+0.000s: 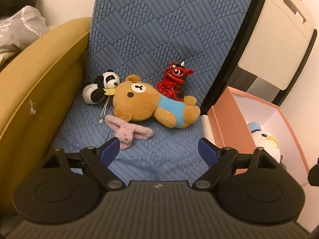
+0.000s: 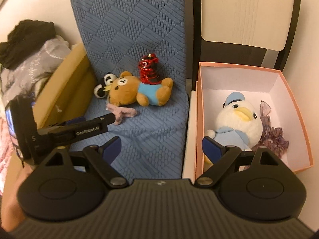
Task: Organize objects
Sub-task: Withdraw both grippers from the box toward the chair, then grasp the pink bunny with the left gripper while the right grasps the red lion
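Nearest in the left wrist view, the left gripper [image 1: 159, 147] has its two blue-padded fingers spread wide, with nothing between them. It hovers over the blue quilted seat cushion [image 1: 159, 155]. Its left fingertip sits right at the edge of a small pink plush bunny [image 1: 128, 132], which lies flat on the cushion; whether they touch is unclear.

In the right wrist view, the right gripper [image 2: 161, 146] is also spread wide and holds nothing. Its left finger is over the cushion [image 2: 151, 135], and its right finger is over the near end of an open pink cardboard box [image 2: 297, 107]. The left gripper [image 2: 87, 126] shows here from the side as a black arm reaching in from the left, its tip at the pink bunny [image 2: 121, 113].

Inside the box, which stands just to the right of the cushion, a white duck plush [image 2: 237, 123] in a light blue cap and shirt lies on its back. A purple sheer fabric item [image 2: 273, 137] lies against its right side. In the left wrist view only the box's [image 1: 223, 119] near corner and the duck's [image 1: 265, 137] head show.

Just beyond the bunny, a brown teddy bear [image 1: 151, 105] in a light blue outfit lies on its side, head to the left. A small panda plush [image 1: 101, 87] rests against the bear's head. A glittery red lion-dance figure [image 1: 174, 83] stands upright just behind the bear's body, close to the blue backrest.

To the left of the cushion is a mustard-yellow armrest [image 1: 39, 91]. Beyond it lies a heap of grey and black clothing [image 2: 30, 49]. Behind the box is a cream-coloured panel [image 2: 245, 14].
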`<state>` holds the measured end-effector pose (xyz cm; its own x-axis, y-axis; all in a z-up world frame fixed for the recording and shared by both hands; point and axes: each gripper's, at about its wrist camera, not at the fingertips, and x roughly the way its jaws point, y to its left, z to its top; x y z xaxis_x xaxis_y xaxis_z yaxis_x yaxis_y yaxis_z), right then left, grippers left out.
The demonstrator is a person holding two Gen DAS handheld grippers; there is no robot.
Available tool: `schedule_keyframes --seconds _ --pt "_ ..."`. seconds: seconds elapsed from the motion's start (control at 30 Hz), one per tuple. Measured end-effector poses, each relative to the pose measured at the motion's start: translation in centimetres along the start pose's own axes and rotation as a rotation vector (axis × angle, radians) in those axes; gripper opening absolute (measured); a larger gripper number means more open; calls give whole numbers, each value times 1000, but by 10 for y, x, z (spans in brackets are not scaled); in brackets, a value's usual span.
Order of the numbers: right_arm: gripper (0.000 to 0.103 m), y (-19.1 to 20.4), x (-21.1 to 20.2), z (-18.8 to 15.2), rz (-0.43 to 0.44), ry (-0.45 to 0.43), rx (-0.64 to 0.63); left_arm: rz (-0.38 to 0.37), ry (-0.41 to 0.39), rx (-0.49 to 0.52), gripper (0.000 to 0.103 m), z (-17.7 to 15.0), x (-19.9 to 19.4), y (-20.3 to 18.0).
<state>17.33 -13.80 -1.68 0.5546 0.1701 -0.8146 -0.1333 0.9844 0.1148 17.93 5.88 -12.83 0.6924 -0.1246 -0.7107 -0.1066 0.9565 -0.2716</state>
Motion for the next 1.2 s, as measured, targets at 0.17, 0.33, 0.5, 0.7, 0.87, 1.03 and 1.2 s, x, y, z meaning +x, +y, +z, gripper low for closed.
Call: schedule_keyframes --seconds 0.17,0.33,0.5,0.7,0.87,1.03,1.2 --pt "89 5 24 8 8 26 13 2 19 4 89 3 22 7" --pt "89 12 55 18 8 38 23 7 39 3 89 5 49 16" --pt "89 15 97 28 -2 18 22 22 60 16 89 5 78 26" --pt "89 7 146 38 -21 -6 15 22 86 20 88 6 110 42" --pt "89 11 179 51 -17 -67 -28 22 105 22 82 7 132 53" --pt "89 20 211 66 6 -128 -70 37 141 33 63 7 150 61" --pt "83 28 242 84 32 -160 -70 18 155 19 52 6 160 70"
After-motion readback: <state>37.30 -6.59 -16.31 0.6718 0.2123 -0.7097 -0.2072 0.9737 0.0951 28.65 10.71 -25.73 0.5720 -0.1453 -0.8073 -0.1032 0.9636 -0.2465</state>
